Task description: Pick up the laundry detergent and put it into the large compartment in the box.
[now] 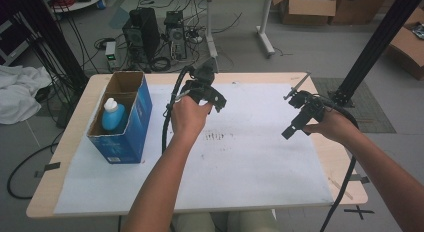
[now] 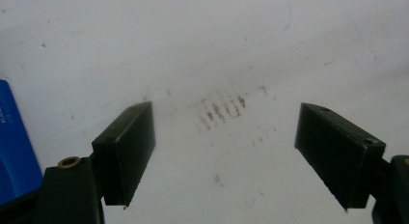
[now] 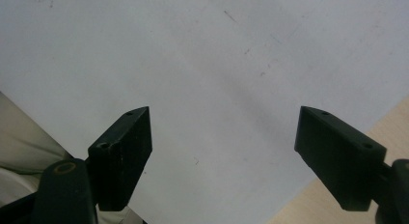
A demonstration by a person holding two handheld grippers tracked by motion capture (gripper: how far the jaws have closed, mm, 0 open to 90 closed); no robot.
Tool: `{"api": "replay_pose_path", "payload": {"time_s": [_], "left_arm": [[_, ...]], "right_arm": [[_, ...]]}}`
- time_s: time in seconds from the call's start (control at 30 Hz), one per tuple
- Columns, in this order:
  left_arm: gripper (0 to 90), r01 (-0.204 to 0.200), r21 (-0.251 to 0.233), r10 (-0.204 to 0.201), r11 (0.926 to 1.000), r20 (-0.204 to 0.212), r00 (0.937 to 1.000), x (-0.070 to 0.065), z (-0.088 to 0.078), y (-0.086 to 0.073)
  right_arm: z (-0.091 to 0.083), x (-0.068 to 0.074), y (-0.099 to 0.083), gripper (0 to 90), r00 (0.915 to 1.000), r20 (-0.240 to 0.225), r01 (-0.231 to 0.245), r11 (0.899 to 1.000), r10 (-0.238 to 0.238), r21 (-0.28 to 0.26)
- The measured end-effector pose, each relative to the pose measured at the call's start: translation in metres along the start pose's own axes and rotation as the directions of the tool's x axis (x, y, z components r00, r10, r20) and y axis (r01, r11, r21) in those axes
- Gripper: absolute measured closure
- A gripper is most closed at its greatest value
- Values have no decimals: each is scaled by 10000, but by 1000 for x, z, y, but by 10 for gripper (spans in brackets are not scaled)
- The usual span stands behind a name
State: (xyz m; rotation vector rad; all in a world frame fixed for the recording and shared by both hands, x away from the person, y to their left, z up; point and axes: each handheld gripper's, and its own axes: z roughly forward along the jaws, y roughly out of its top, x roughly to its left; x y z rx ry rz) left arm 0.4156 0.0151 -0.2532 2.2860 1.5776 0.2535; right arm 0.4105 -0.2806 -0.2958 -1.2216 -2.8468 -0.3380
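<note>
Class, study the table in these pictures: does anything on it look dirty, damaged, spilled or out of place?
One thing stands out: a patch of short brownish smudge marks on the white sheet, near its middle, under the left gripper. Nothing looks spilled. The blue bottle stands upright in the blue box.

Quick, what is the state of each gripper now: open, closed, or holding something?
Left gripper: open, jaws wide apart, nothing between them, above the white sheet.
Right gripper: open, jaws wide apart, holding nothing.
</note>
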Motion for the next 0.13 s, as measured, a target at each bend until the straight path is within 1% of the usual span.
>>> {"api": "replay_pose_path", "payload": {"time_s": [0.13], "left_arm": [[229,51,-15,-51,10000,2,10000,2,1,-3]], "right_arm": [[0,2,1,210,10000,18,54,10000,-54,13]]}}
